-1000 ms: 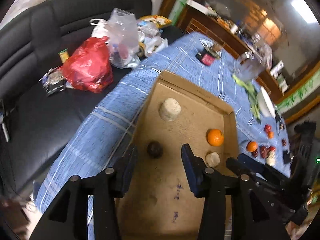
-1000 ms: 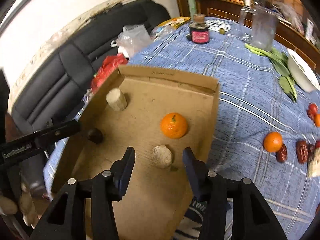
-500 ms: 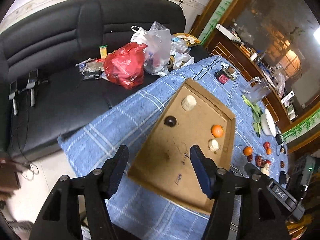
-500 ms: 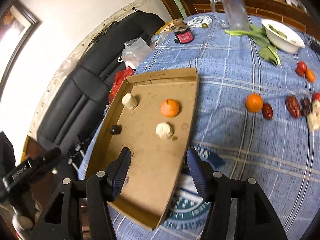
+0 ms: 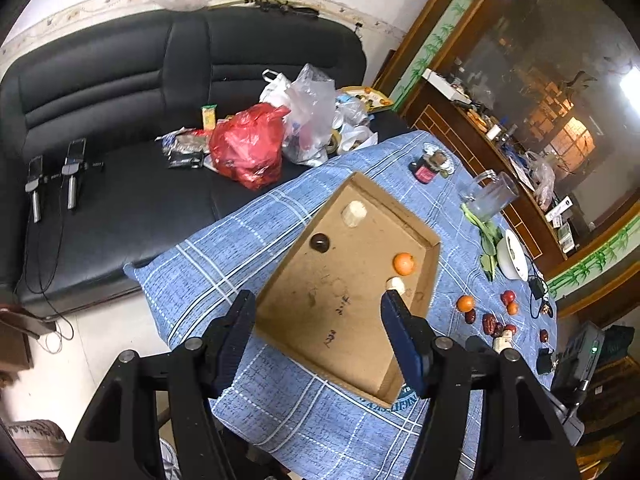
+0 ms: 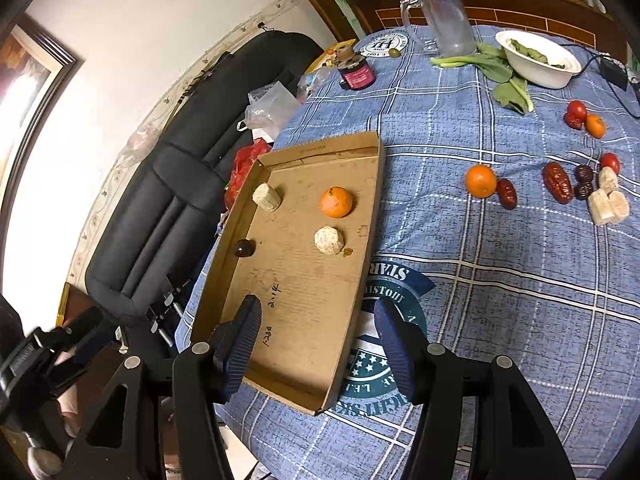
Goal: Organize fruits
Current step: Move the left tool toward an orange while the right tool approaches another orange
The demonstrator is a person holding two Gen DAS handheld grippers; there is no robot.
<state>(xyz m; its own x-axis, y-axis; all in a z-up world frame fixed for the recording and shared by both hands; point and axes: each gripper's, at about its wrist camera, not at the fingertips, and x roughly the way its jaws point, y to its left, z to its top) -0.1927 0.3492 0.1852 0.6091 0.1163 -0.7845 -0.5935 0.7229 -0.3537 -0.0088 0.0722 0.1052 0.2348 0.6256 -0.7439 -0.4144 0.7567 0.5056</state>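
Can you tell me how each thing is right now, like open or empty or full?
left gripper: jaws open after widening, nothing between them.
right gripper: jaws open after widening, empty.
cardboard tray: lying flat, open-topped, four pieces inside.
orange in the tray: whole, unpeeled.
glass mug: upright, looks empty.
white bowl: upright, holds greens.
dark jar: upright, lid on.
red bag: bulging, on the sofa.

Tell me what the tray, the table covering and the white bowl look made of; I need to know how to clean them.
The tray looks like plain brown corrugated cardboard, matte, with folded walls, stains and pen marks. The table covering seems woven cloth: blue, white grid lines, a printed emblem, draping over the edge. The white bowl has a smooth, slightly glossy rim; ceramic or plastic, I cannot tell which.
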